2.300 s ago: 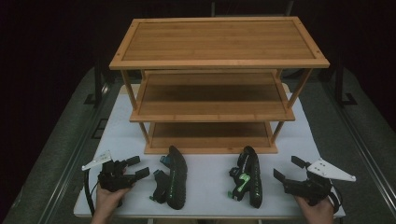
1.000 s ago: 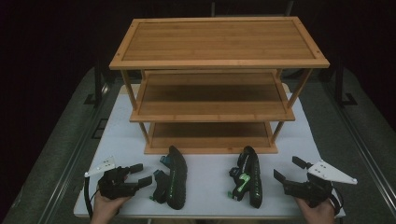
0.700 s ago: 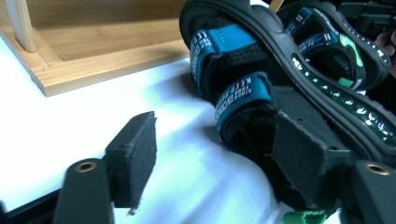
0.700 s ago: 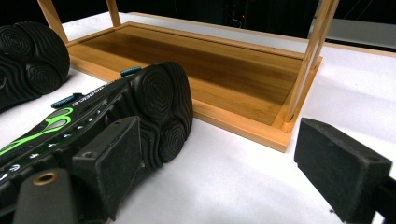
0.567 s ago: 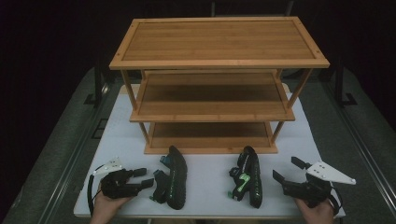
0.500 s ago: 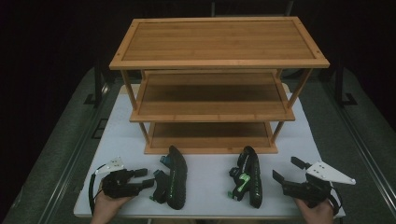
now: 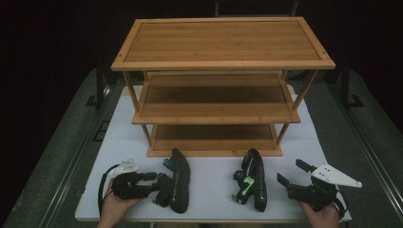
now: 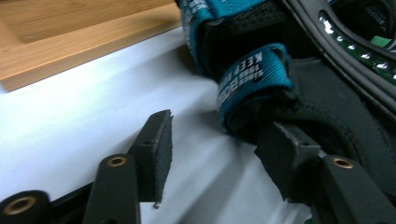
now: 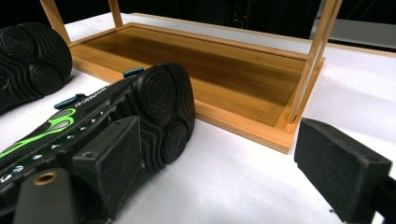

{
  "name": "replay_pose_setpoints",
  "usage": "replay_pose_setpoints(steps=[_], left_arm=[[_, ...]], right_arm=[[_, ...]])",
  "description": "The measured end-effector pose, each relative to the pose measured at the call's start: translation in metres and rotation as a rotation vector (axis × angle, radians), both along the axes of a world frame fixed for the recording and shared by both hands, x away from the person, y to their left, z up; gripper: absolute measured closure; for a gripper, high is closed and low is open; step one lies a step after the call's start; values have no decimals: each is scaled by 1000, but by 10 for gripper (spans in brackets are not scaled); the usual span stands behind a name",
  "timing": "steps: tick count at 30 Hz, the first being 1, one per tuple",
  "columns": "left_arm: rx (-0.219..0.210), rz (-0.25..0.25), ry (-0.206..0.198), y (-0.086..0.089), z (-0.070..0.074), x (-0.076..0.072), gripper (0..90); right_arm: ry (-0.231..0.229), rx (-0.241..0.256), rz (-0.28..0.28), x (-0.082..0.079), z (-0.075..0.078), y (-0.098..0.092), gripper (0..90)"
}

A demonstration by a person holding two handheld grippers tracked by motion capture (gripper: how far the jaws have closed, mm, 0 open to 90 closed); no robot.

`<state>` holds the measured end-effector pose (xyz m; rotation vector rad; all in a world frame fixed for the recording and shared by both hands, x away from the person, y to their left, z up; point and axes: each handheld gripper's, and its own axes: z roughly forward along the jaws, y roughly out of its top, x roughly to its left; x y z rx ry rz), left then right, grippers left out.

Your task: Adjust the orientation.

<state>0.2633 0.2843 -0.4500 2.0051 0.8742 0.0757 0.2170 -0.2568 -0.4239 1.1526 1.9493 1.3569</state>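
High view, change: the left gripper (image 7: 154, 182) has slid right along the counter (image 7: 209, 194) since 2.3 s ago and now has its tips at the left shoe (image 7: 177, 186); the right gripper (image 7: 291, 175), both shoes and the wooden rack (image 7: 221, 83) are unmoved.
High view, room: the right shoe (image 7: 253, 180) lies near the counter's front edge, apart from the right gripper, with bare counter between the two shoes and between them and the rack's bottom shelf.
Left gripper view: jaws wide apart, one pad on bare counter, the other against the left shoe's black heel just below its teal strap (image 8: 252, 79); a rack edge (image 8: 79, 42) crosses the top left.
Right gripper view: jaws spread wide, holding nothing; the right shoe's (image 9: 116, 121) sole lies beside the left jaw, the bottom shelf (image 9: 196, 70) beyond, open counter ahead of the right jaw.
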Motion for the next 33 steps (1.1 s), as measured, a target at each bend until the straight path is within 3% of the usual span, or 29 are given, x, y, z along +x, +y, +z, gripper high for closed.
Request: replay_pose_setpoints(steps=[17, 27, 33], left_arm=[[-68, -33, -17, -8, 4, 1, 457], [-76, -37, -49, -18, 10, 1, 438], [-55, -41, -63, -26, 14, 1, 441]], right_arm=[[1, -7, 1, -1, 0, 1, 147], [6, -12, -6, -1, 0, 0, 149], [6, -10, -9, -1, 0, -1, 149]])
